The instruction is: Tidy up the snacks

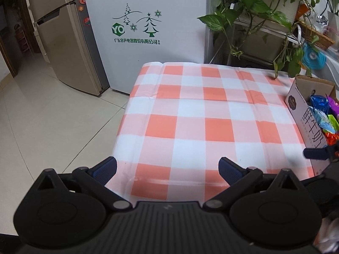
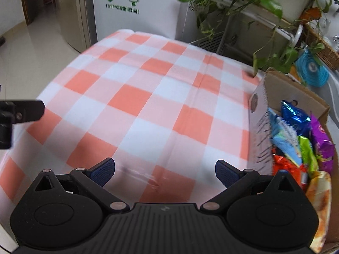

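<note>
**Both grippers held empty over the checked bench**

The left gripper (image 1: 167,166) and right gripper (image 2: 165,167) are seen with jaws spread wide, holding nothing. The foil-wrapped snacks (image 2: 296,135) are packed in an open cardboard box (image 2: 296,93) at the right edge of the orange-and-white checked bench (image 1: 190,114). A trailing green potted plant (image 1: 254,10) hangs behind.

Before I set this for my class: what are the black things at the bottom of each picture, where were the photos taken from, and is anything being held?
They are two hand-held grippers, each carrying its own camera that looks forward along its jaws. One picture is from the left gripper, the other from the right gripper. Both have jaws spread wide and hold nothing. Below them is a table with an orange and white checked cloth, bare in the middle. At its right edge stands an open cardboard box filled with bright snack packets. Behind are a fridge and a leafy plant.
</note>
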`<action>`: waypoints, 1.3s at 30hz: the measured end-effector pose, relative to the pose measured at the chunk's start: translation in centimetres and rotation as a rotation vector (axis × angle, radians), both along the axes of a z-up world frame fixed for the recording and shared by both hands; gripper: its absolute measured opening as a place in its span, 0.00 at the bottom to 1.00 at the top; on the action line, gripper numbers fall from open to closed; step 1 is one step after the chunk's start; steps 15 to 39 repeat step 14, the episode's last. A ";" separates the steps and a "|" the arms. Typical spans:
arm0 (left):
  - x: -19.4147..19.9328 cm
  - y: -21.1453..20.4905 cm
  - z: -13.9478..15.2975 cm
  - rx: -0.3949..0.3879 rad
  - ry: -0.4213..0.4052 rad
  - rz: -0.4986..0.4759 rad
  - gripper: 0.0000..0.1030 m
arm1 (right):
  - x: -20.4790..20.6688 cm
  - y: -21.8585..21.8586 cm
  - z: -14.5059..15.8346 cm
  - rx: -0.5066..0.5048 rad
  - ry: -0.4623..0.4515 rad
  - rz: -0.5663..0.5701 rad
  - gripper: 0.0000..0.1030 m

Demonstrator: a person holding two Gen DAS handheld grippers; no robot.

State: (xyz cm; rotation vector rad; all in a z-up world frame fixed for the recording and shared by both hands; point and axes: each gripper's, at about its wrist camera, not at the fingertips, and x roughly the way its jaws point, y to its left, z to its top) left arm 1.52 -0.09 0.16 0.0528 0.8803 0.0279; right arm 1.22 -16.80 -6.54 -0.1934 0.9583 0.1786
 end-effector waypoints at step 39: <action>0.3 0.5 -0.6 -0.075 0.018 0.012 0.99 | 2.2 0.1 -3.5 0.091 -0.099 -0.094 1.00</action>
